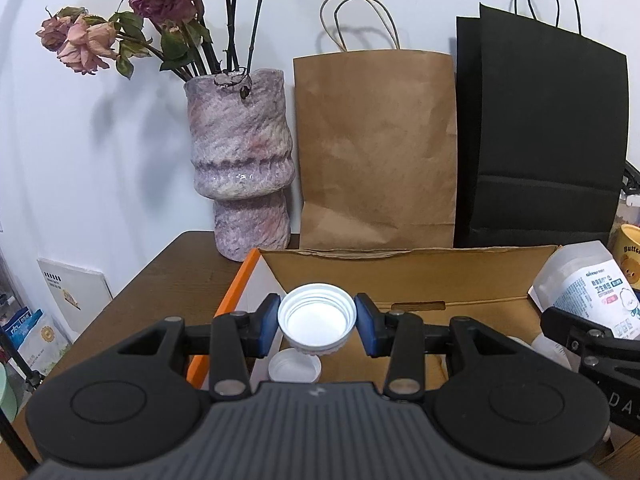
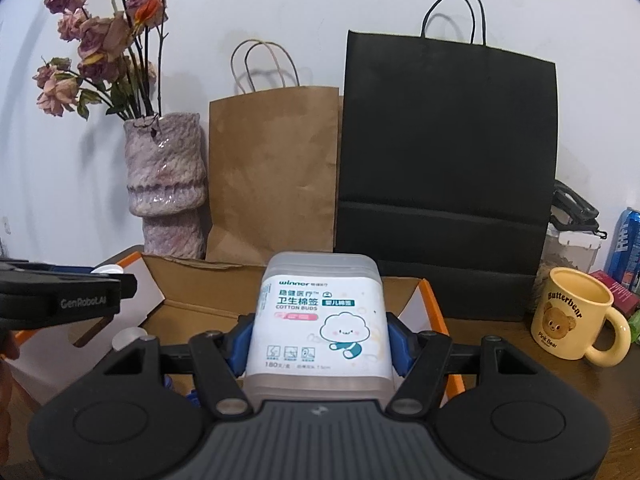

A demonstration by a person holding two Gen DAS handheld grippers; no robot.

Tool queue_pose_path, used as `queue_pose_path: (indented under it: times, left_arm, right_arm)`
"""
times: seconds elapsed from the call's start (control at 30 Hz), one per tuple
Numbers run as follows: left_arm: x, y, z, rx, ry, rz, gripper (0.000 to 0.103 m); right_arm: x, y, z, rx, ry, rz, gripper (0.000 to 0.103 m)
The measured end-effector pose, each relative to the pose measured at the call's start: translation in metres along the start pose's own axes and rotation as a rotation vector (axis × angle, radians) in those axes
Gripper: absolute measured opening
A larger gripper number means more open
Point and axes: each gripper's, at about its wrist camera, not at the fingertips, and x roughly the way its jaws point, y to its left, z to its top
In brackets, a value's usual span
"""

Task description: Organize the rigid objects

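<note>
My left gripper is shut on a white screw cap, open side facing the camera, held above the open cardboard box. A second white cap lies in the box just below it. My right gripper is shut on a clear plastic cotton-buds box with a white label, held over the same cardboard box. The cotton-buds box also shows at the right in the left wrist view. The left gripper shows at the left in the right wrist view.
A pink vase with dried roses, a brown paper bag and a black paper bag stand behind the box. A yellow bear mug stands on the table right of the box; a blue can stands farther right.
</note>
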Motion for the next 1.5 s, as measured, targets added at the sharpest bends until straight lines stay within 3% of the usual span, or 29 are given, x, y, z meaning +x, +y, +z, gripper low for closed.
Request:
queue_pose_path:
  times: [0.07, 0.13, 0.17, 0.2, 0.23, 0.27, 0.8, 1.5]
  left_arm:
    - [-0.001, -0.001, 0.000, 0.007, -0.008, 0.010, 0.056]
    - [-0.005, -0.001, 0.000, 0.005, -0.030, 0.020, 0.090]
    - [-0.006, -0.001, 0.000, 0.003, -0.039, 0.027, 0.097]
    - [-0.008, -0.001, 0.000, 0.003, -0.052, 0.034, 0.102]
    - [-0.010, -0.001, 0.001, 0.001, -0.065, 0.036, 0.103]
    - [-0.011, 0.000, 0.001, 0.000, -0.065, 0.037, 0.103]
    - [-0.023, 0.004, 0.004, -0.011, -0.063, 0.024, 0.103]
    - [-0.116, 0.018, -0.024, -0.025, -0.076, -0.055, 0.103]
  right_arm:
    - [0.001, -0.001, -0.001, 0.015, 0.004, -0.001, 0.065]
    - [0.003, -0.006, -0.001, 0.044, 0.011, 0.003, 0.068]
    - [0.004, -0.008, -0.001, 0.057, 0.016, 0.004, 0.074]
    - [0.005, -0.010, -0.001, 0.066, 0.017, 0.002, 0.091]
    - [0.004, -0.012, -0.001, 0.071, 0.011, -0.002, 0.101]
    - [0.003, -0.013, -0.002, 0.073, 0.002, -0.008, 0.103]
    - [-0.007, -0.013, 0.000, 0.058, -0.011, -0.043, 0.103]
    - [-0.119, -0.014, -0.012, 0.042, -0.073, -0.032, 0.103]
